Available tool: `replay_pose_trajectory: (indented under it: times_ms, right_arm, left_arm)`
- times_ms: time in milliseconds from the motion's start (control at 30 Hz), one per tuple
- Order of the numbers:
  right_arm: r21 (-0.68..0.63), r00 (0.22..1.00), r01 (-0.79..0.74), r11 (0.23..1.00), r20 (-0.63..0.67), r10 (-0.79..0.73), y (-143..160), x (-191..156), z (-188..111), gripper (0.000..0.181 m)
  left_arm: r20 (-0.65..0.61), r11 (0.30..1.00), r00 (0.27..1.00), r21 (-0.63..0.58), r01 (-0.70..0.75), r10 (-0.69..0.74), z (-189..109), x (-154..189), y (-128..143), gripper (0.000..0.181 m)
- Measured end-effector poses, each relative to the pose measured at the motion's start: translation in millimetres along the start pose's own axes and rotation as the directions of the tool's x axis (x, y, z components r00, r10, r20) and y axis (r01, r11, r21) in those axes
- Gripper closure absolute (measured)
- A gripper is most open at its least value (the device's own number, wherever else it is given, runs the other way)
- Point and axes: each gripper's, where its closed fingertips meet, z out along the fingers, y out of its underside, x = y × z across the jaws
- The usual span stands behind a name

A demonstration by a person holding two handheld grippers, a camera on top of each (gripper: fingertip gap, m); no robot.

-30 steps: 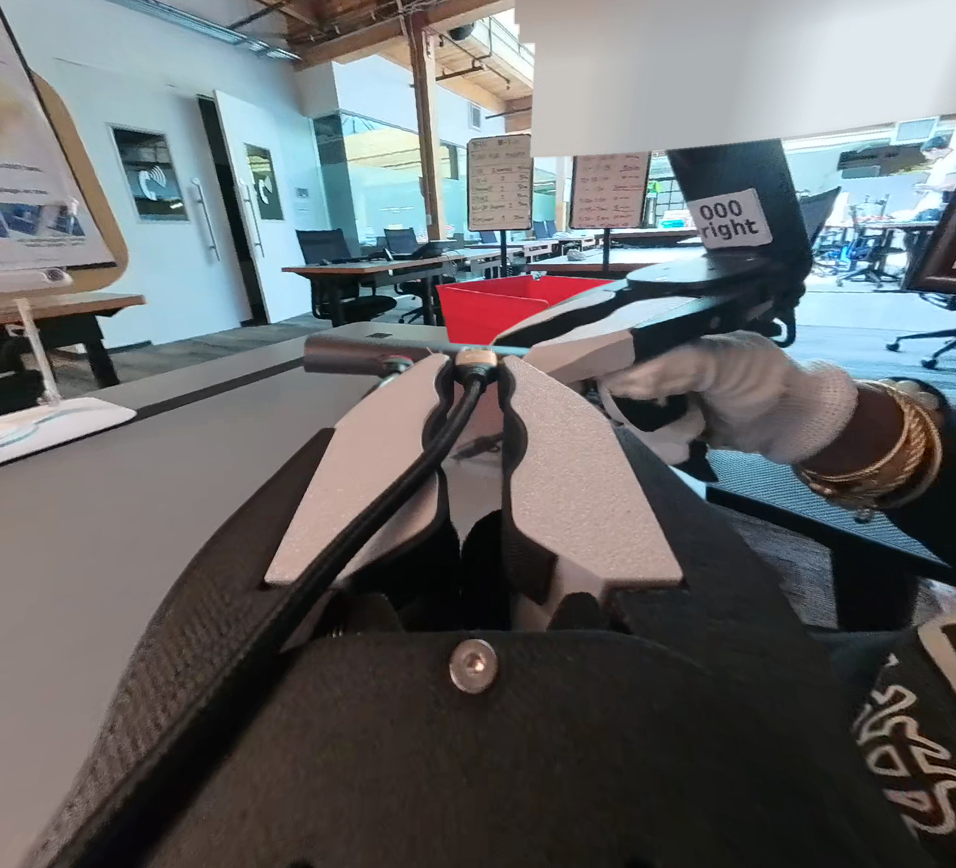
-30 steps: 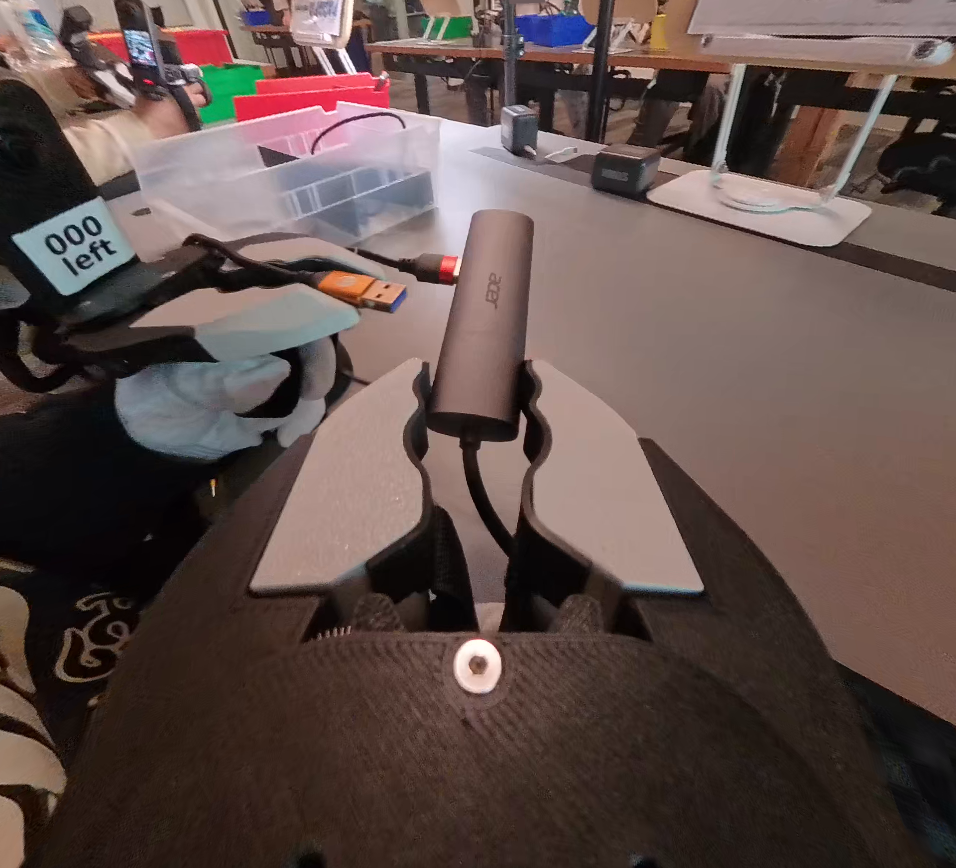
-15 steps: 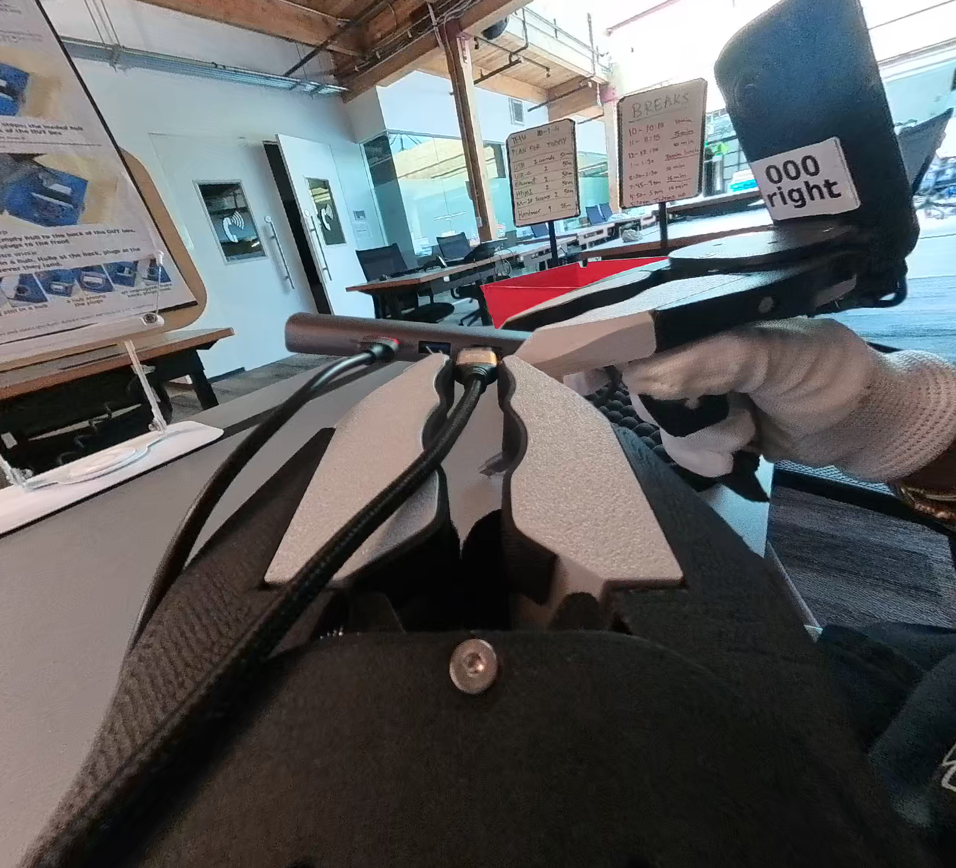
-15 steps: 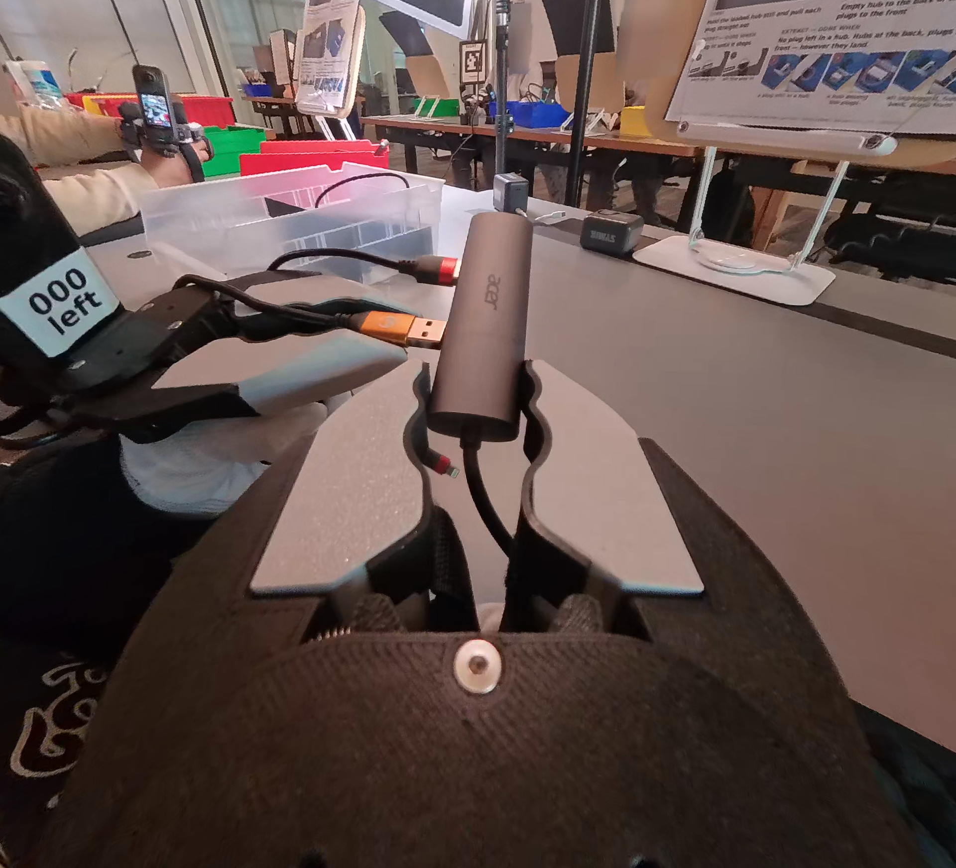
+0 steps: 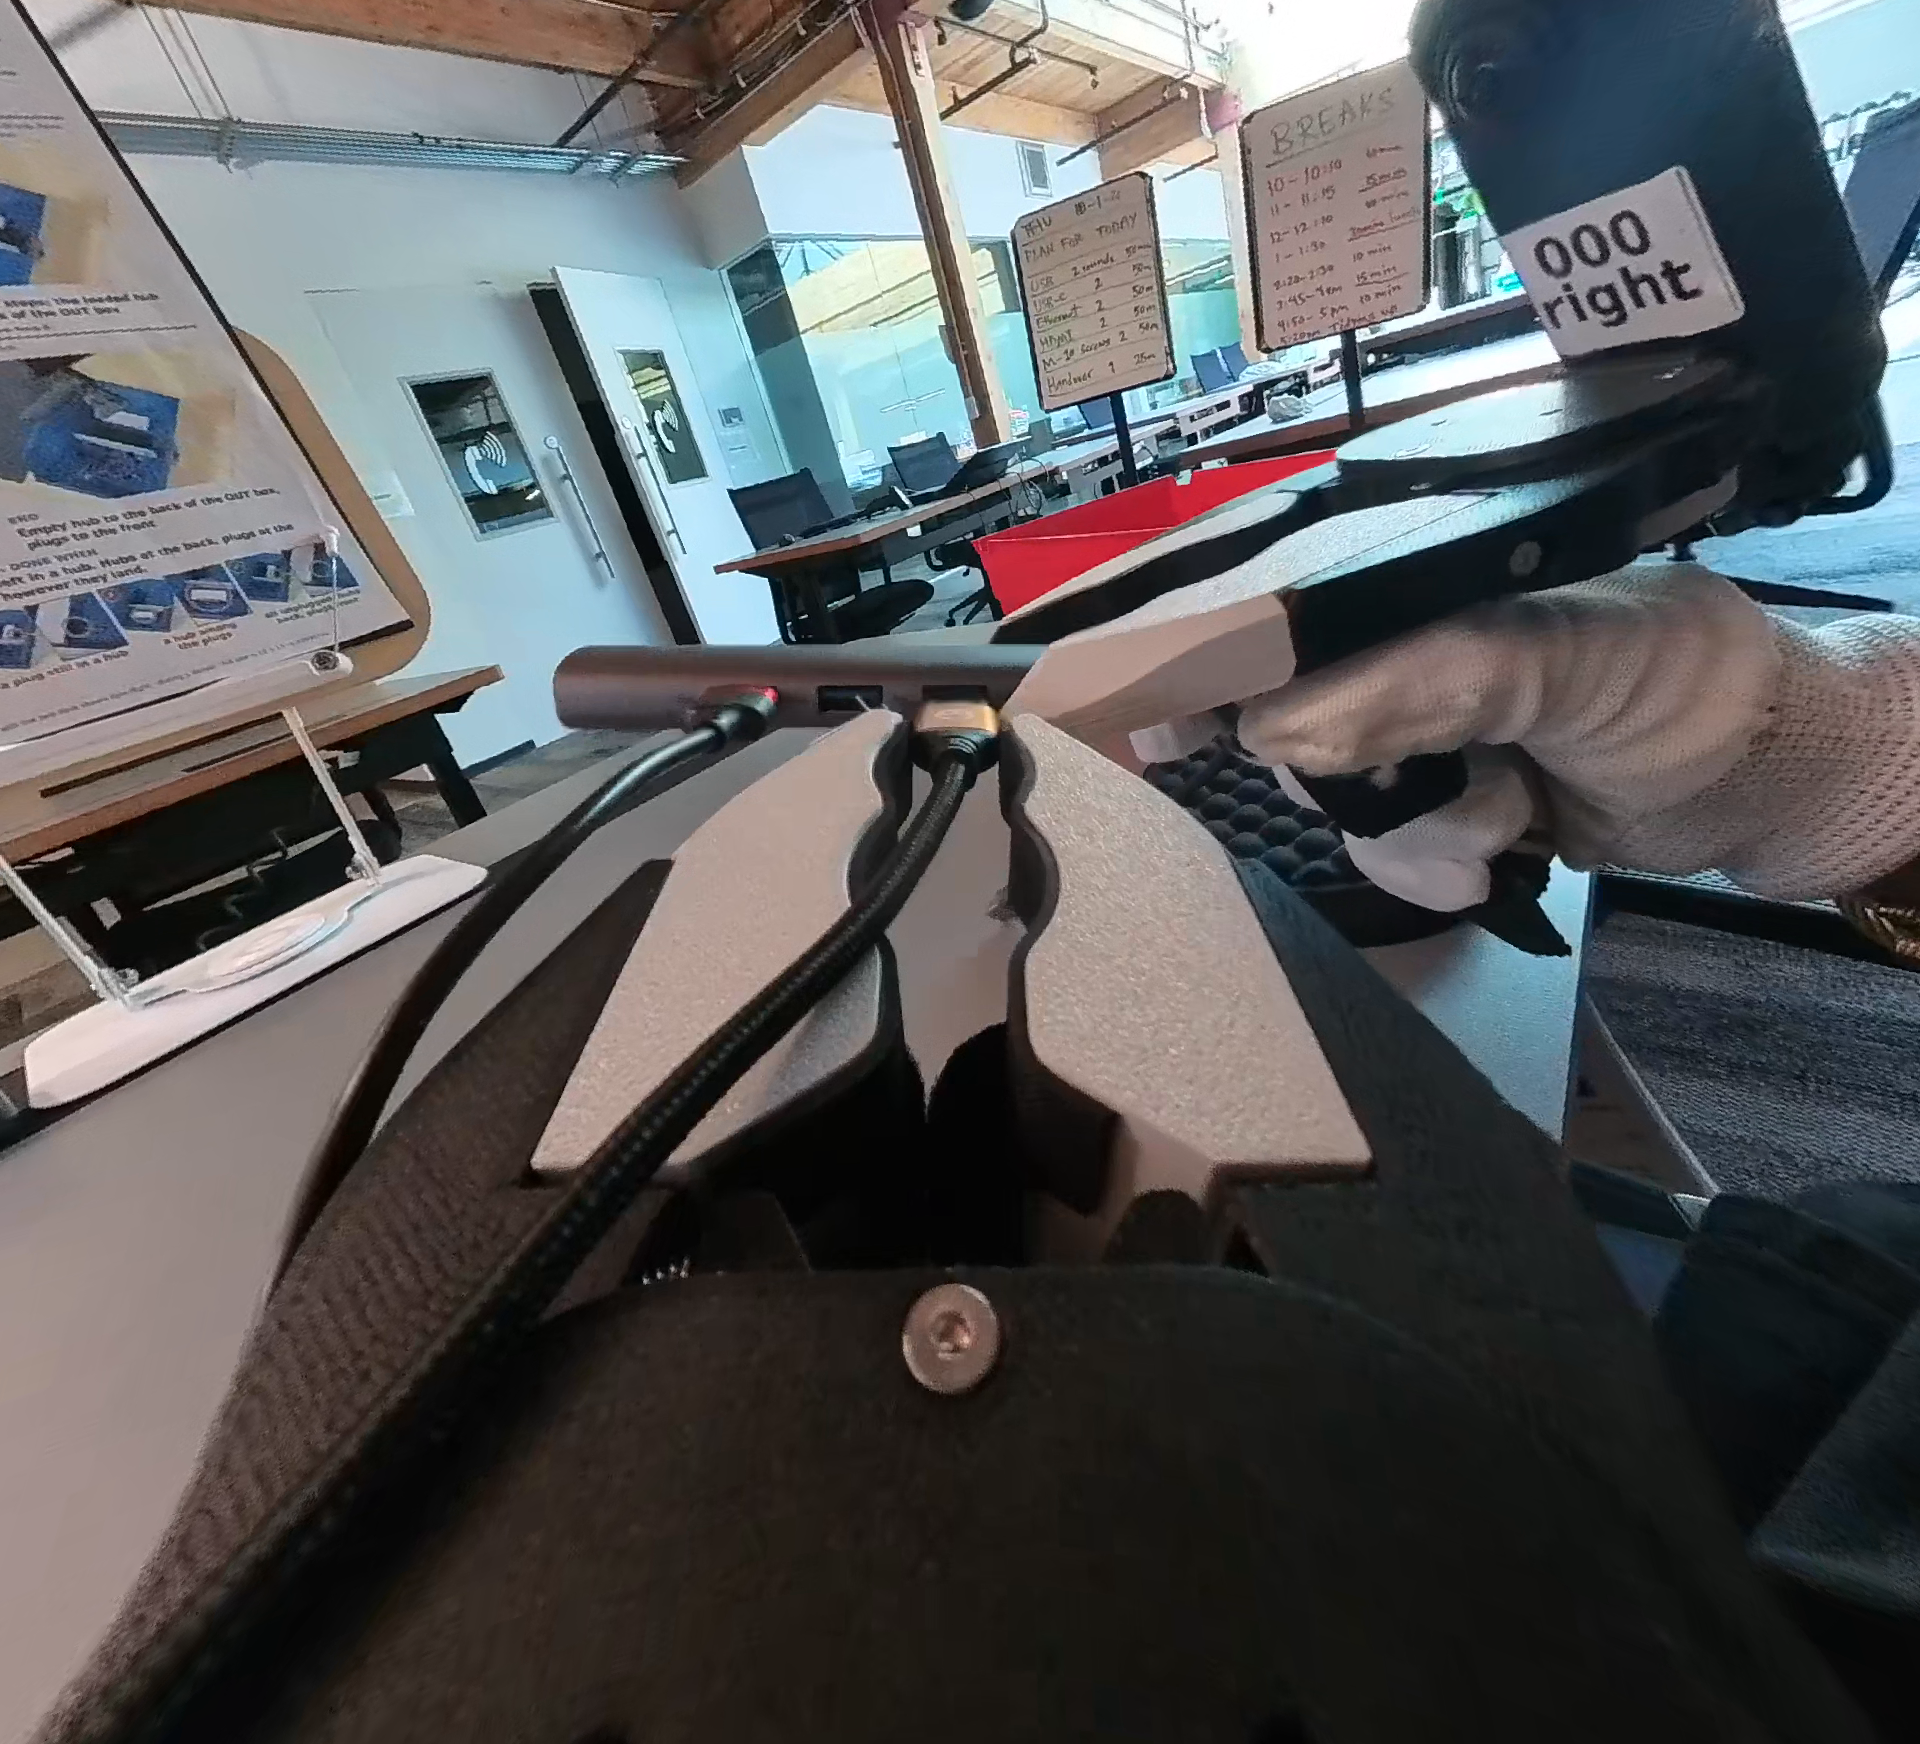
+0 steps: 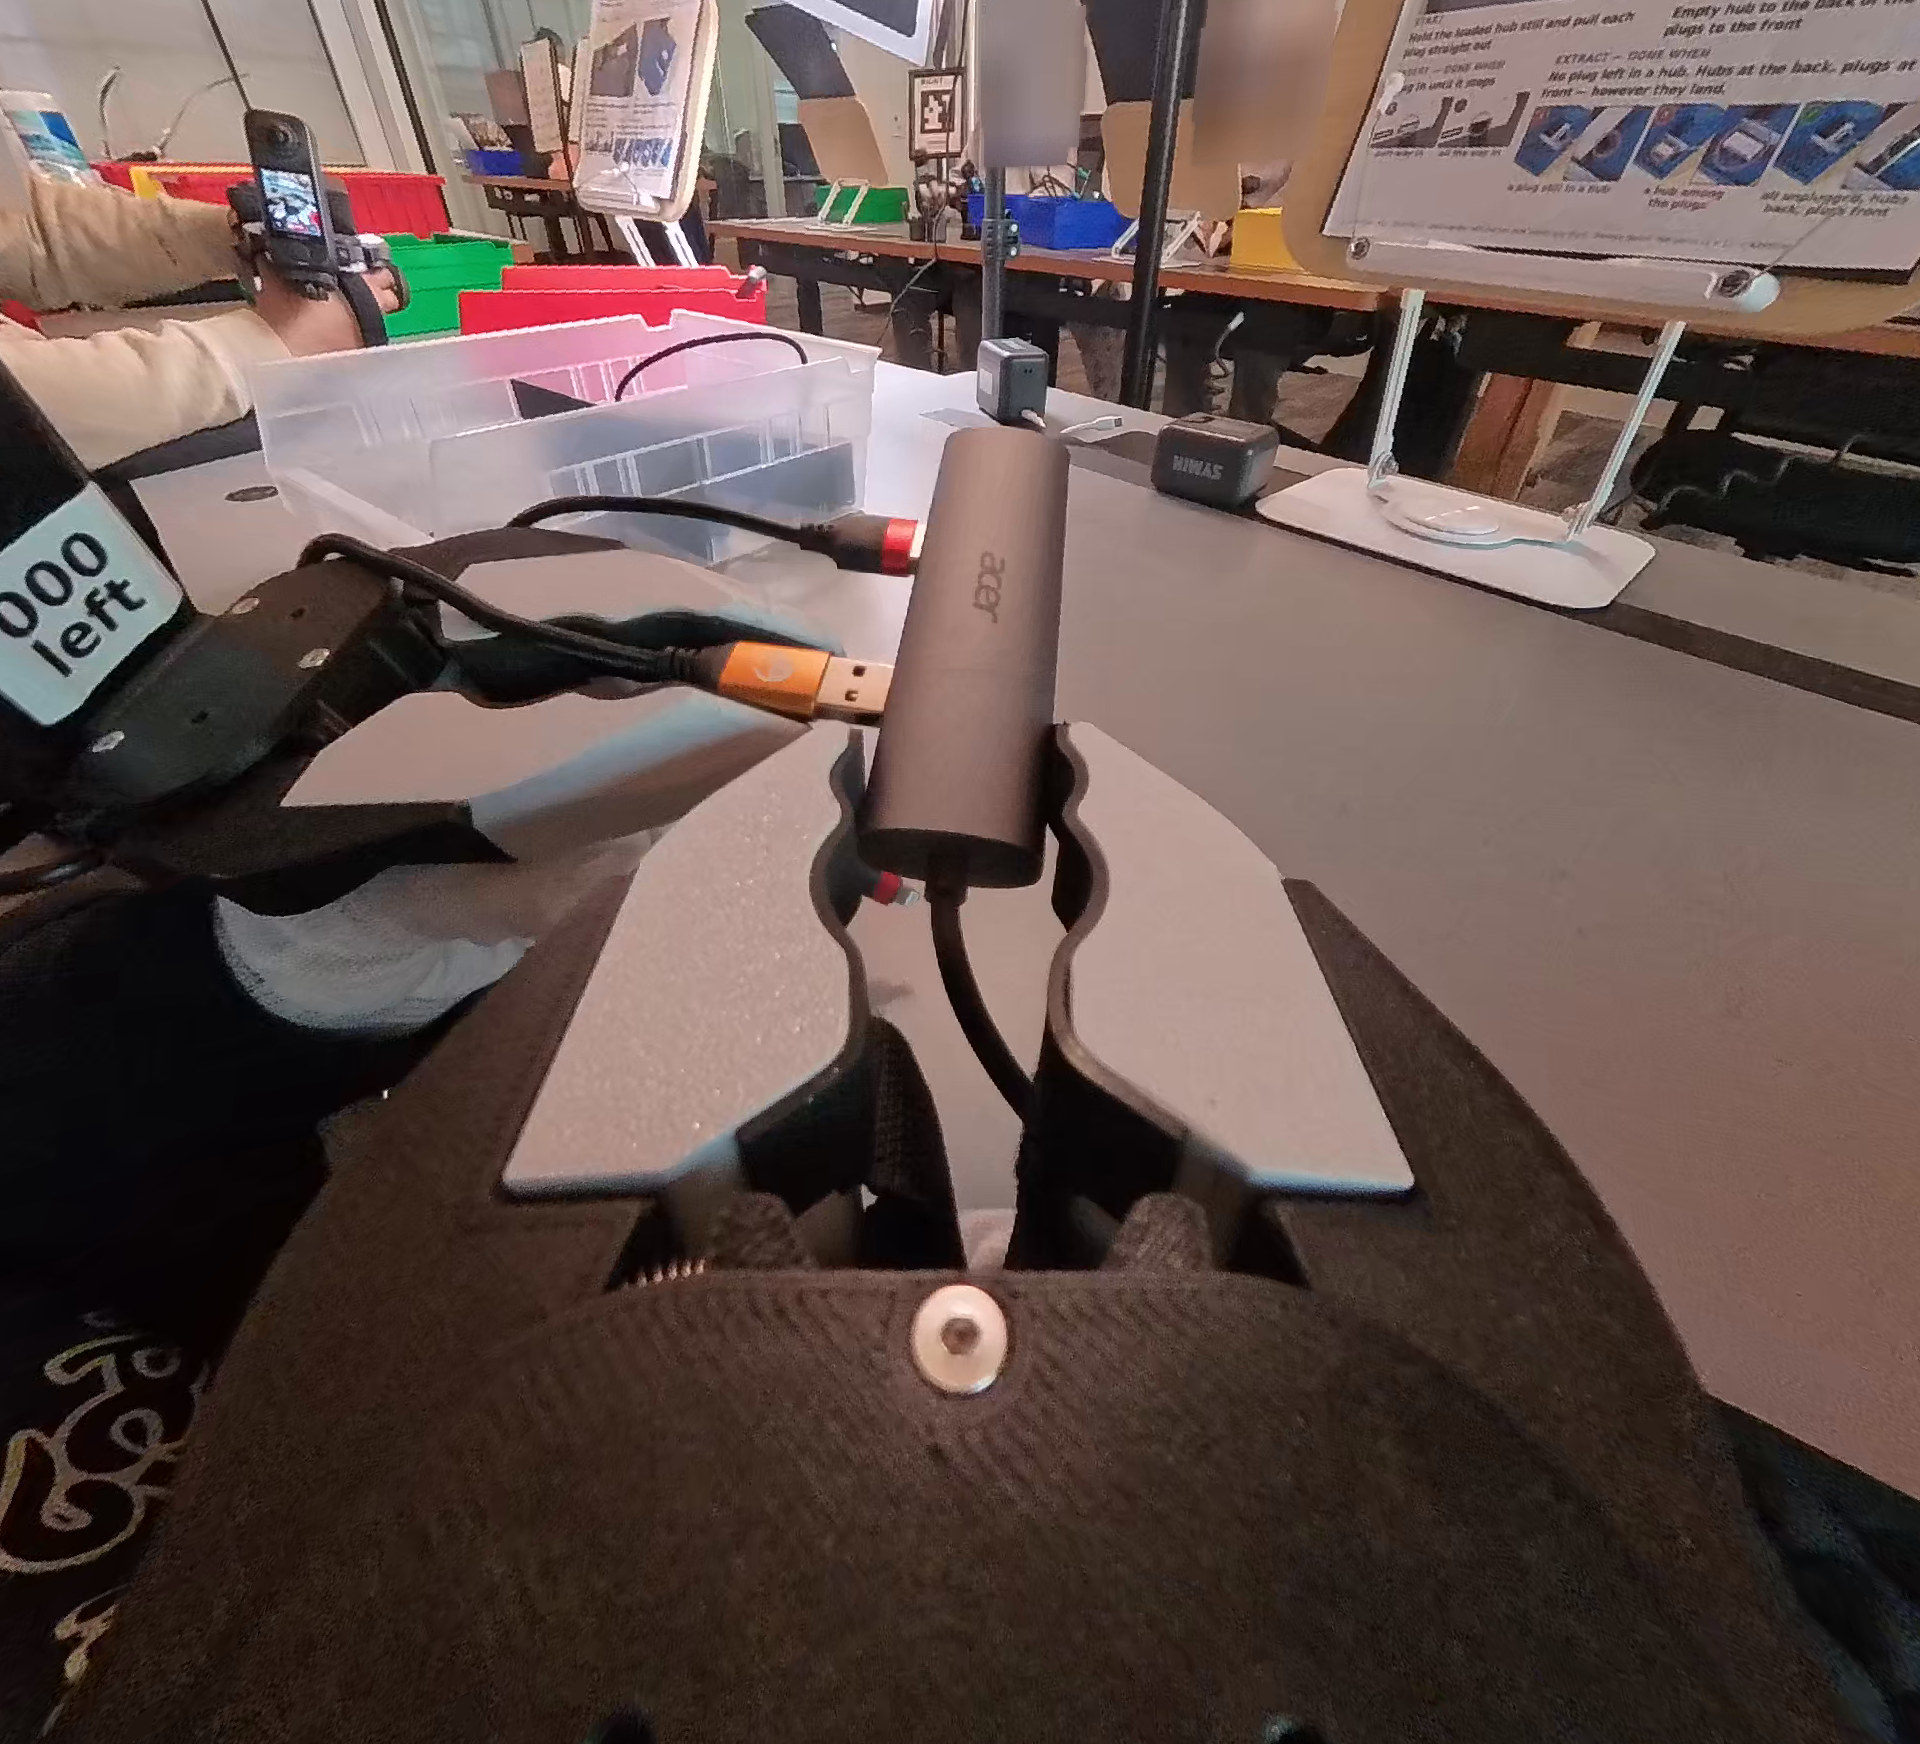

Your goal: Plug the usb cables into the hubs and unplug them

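My right gripper (image 6: 961, 744) is shut on the near end of a dark grey USB hub (image 6: 982, 624), held level above the grey table (image 6: 1455, 863). The hub's own black lead (image 6: 971, 998) runs back between the fingers. A black cable with a red-collared plug (image 6: 883, 546) sits in the hub's far port. My left gripper (image 5: 951, 728) is shut on an orange USB plug (image 5: 954, 720) with a braided cable. Its metal tip (image 6: 860, 684) meets the hub's side at the port nearest my right gripper (image 5: 1143, 655), with most of the metal showing. The middle port (image 5: 852, 699) is empty.
A clear plastic bin (image 6: 561, 437) with a black cable stands on the table beyond the hub. A black charger block (image 6: 1210, 468) and a white sign stand (image 6: 1455, 541) are at the back right. A red bin (image 5: 1091, 541) lies behind. Another person's hand (image 6: 301, 240) holds a camera far left. The grippers are tip to tip, or close to it.
My left gripper has carried the orange plug from well clear of the hub up to its side port. Both grippers have risen a little. The red-collared cable stays plugged in.
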Motion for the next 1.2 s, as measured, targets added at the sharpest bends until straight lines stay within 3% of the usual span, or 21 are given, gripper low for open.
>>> replay_pose_trajectory:
  times_ms: [1000,1033,1067,1200]
  right_arm:
    - [-0.079,0.986,0.117,0.99,0.125,-0.107,6.3,-4.8,-6.6,0.146]
    - [-0.078,0.983,0.125,0.989,0.145,-0.113,6.9,-7.3,-7.1,0.145]
    - [-0.076,0.968,0.132,0.988,0.223,-0.112,9.2,-18.1,-8.9,0.128]
    - [-0.033,0.962,0.004,0.999,0.274,0.005,7.2,-19.6,-10.2,0.137]
  left_arm:
    - [-0.005,1.0,1.0,-0.005,-0.002,0.002,-1.1,6.3,3.3,0.166]
    - [-0.002,1.0,1.0,-0.002,0.016,-0.016,-1.3,4.8,3.0,0.166]
    - [0.024,0.999,0.999,0.006,0.039,-0.039,-2.5,-1.2,2.5,0.166]
    - [-0.046,0.993,0.993,0.036,0.108,-0.106,-4.5,2.3,-3.1,0.166]
